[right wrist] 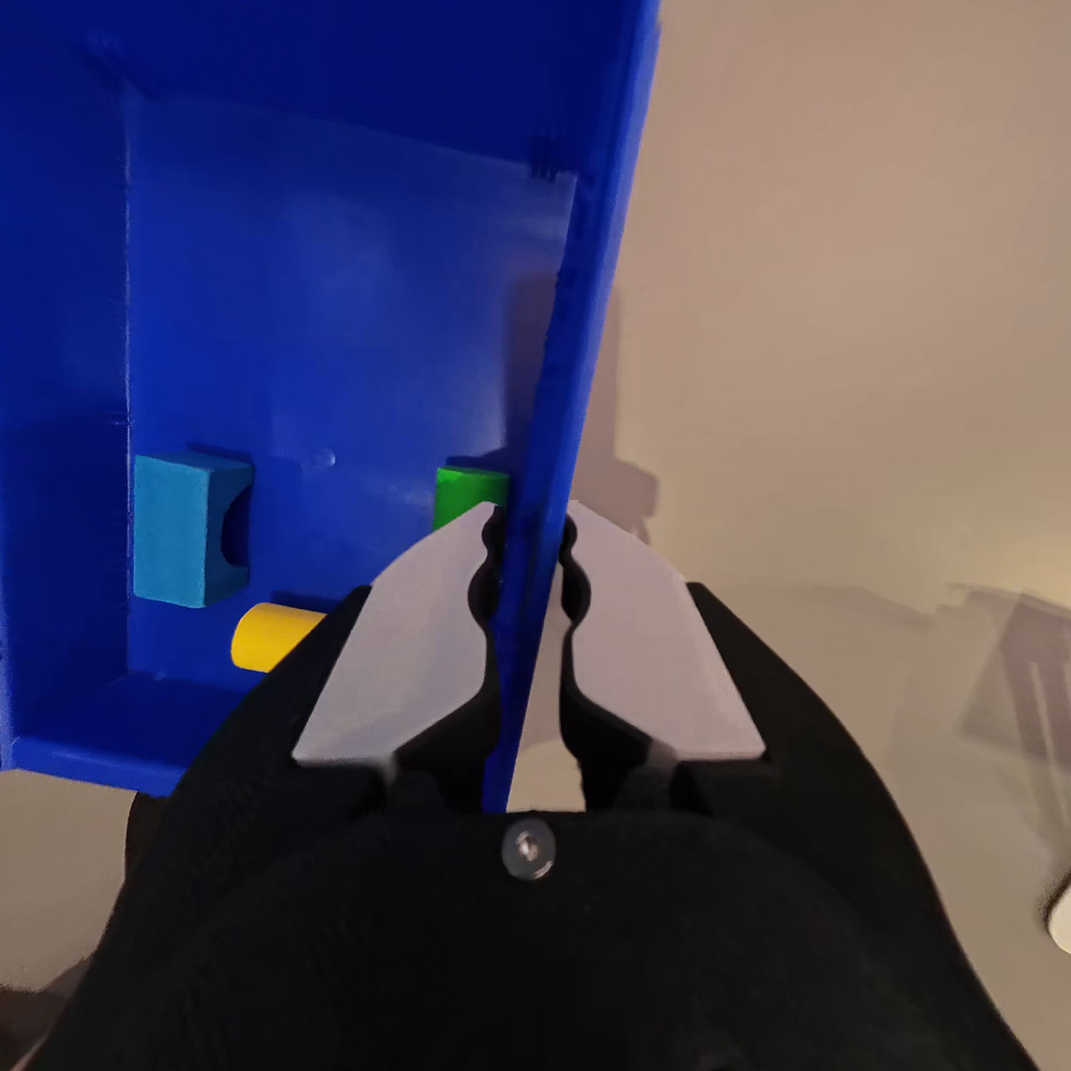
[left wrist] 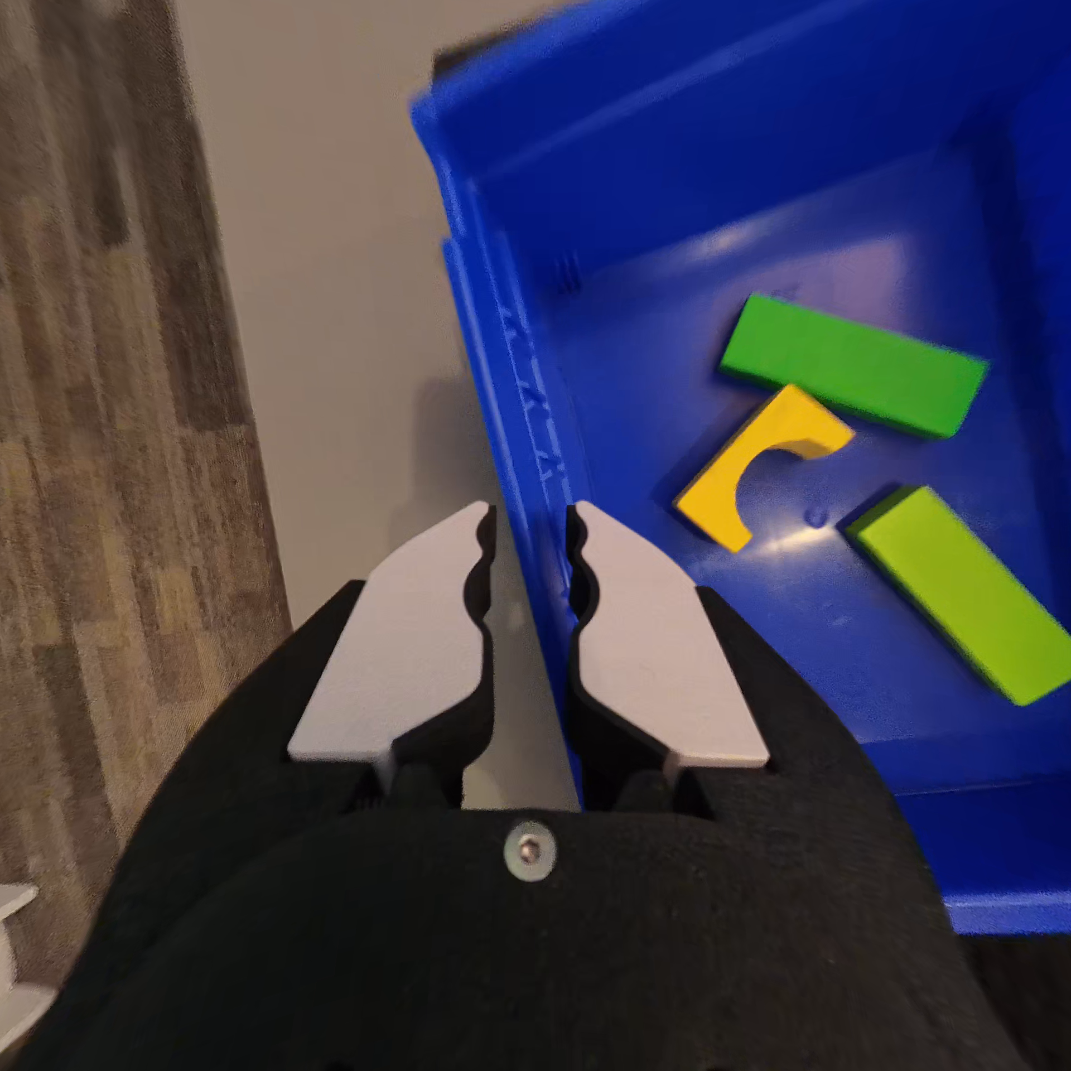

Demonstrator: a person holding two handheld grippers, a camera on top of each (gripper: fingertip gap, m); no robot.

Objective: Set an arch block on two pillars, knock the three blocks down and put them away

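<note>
In the left wrist view a blue bin [left wrist: 637, 174] holds a yellow arch block [left wrist: 747, 463], a dark green plank [left wrist: 852, 365] and a light green plank [left wrist: 968, 597], all lying flat. My left gripper [left wrist: 532, 513] straddles this bin's left wall, jaws closed on it. In the right wrist view a blue bin [right wrist: 348, 290] holds a blue arch block [right wrist: 174, 527], a green block [right wrist: 463, 492] and a yellow cylinder [right wrist: 272, 634]. My right gripper [right wrist: 530, 510] is clamped on that bin's right wall. I cannot tell whether both views show one bin.
The bins rest on a beige table [left wrist: 324, 290]. Brown carpet [left wrist: 87, 348] lies beyond its left edge. A white object [left wrist: 11, 939] shows at the lower left, another white object [right wrist: 1060, 921] at the right edge of the right wrist view. About 85 centimeters separates my left fingertips from my right.
</note>
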